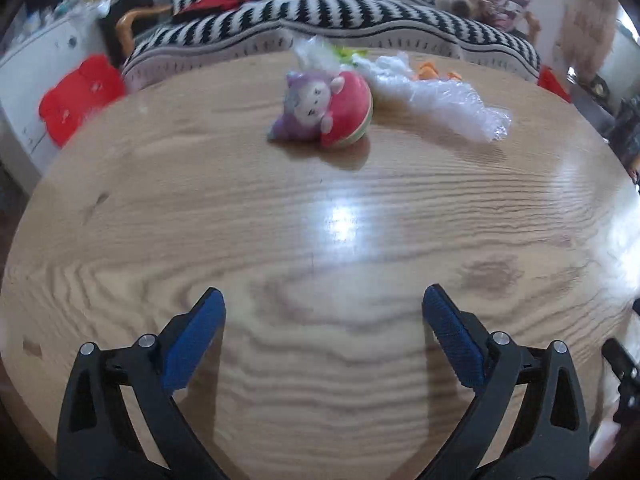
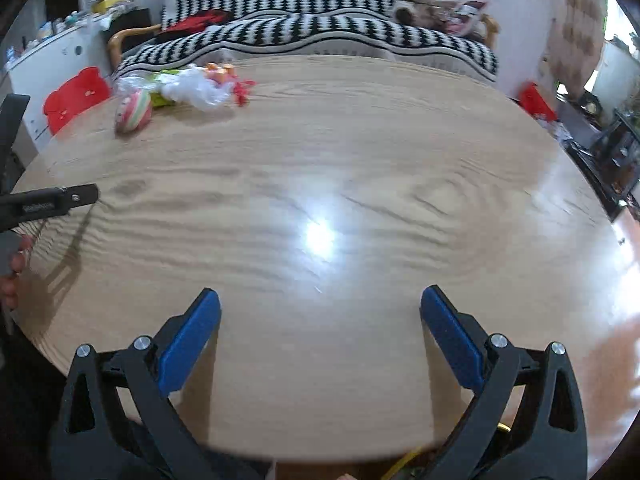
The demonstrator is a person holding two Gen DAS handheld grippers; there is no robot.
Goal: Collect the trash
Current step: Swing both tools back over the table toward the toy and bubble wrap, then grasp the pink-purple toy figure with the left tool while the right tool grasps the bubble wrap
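Over the wooden table (image 1: pixel 160 208), both grippers' fingers (image 1: pixel 196 336) (image 2: pixel 192 344) spread apart, empty.

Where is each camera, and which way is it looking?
Left wrist view: it sits on the left hand-held gripper, low over the round wooden table, facing the purple and red plush toy and crinkled clear plastic wrapper; its own open blue-padded fingers show.
Right wrist view: it sits on the right hand-held gripper, further right, facing across the table toward the striped sofa; its open fingers show, with the other gripper and fingertips at the left edge.
Shared: table, toy, wrapper, sofa.
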